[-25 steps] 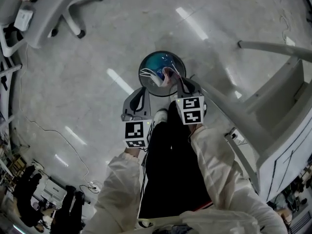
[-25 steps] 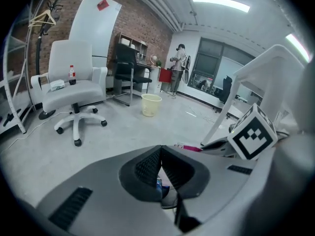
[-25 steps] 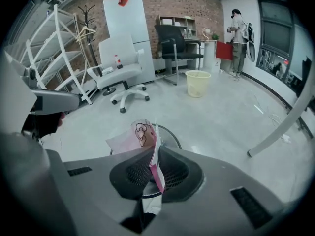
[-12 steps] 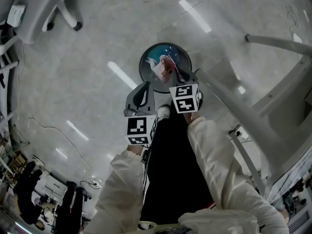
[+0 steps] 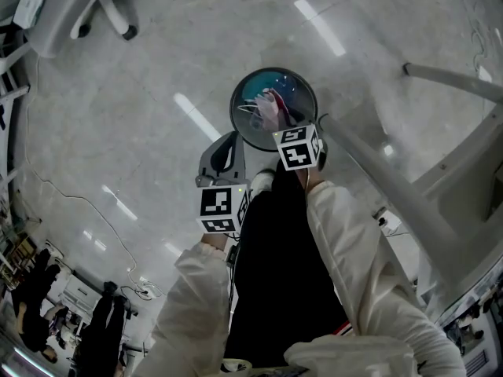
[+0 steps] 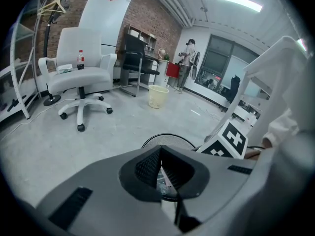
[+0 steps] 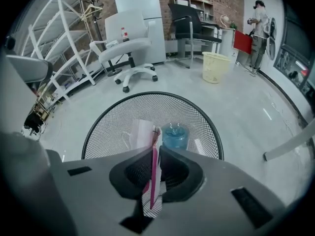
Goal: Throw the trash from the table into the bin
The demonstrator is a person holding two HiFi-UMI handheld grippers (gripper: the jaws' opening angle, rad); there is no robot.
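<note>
Clamping: right gripper pinches a pink-and-white wrapper above the mesh bin.
Left gripper: jaws closed, empty.
Bin contents: blue bottle.

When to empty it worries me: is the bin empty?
Not empty: a blue bottle lies inside the mesh bin.

Open office or lab loft: brick wall, polished grey concrete floor, white swivel chair, black desk chair, coat rack, white metal shelving, tall dark-framed windows, yellow waste basket, wire-mesh bin.
</note>
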